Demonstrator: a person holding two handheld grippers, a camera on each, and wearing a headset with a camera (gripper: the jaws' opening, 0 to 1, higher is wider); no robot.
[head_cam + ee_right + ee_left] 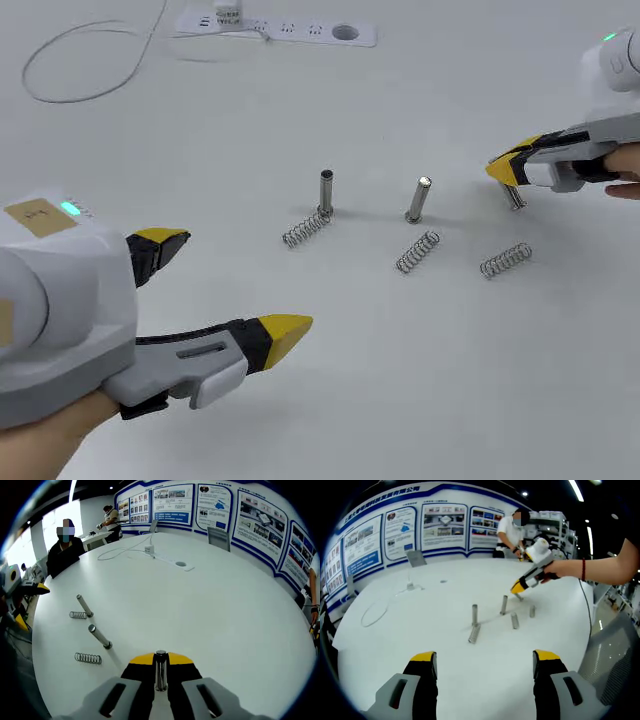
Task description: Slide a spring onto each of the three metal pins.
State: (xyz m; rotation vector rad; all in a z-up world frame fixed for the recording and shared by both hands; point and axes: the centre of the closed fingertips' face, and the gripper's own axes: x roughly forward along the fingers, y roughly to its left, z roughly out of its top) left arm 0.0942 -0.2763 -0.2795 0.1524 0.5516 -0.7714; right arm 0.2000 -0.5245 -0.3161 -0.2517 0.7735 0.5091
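Springs of coiled silver wire, three in all, are lying flat on the white surface (340,400), none on a pin. The left spring (306,228) is lying with one end right at the foot of the left pin (326,190), a short silver metal cylinder standing upright. The middle spring (418,251) is lying just in front of the middle pin (419,198), which is leaning a little. The right spring (505,260) is lying by itself, nearer the camera than the right gripper (503,172). This grey gripper with yellow-and-black jaws is clamping shut on the third pin (514,196), whose lower end is poking out under the jaws, close to the surface; whether it is touching is unclear. In the right gripper view that pin is sitting upright between the jaw tips.

At the near left the left gripper (225,285), in the same colours, is hovering with its jaws spread wide and nothing between them, well apart from the pins and springs. At the far edge a white power strip (290,30) and a looping white cable (90,60) are lying on the surface.
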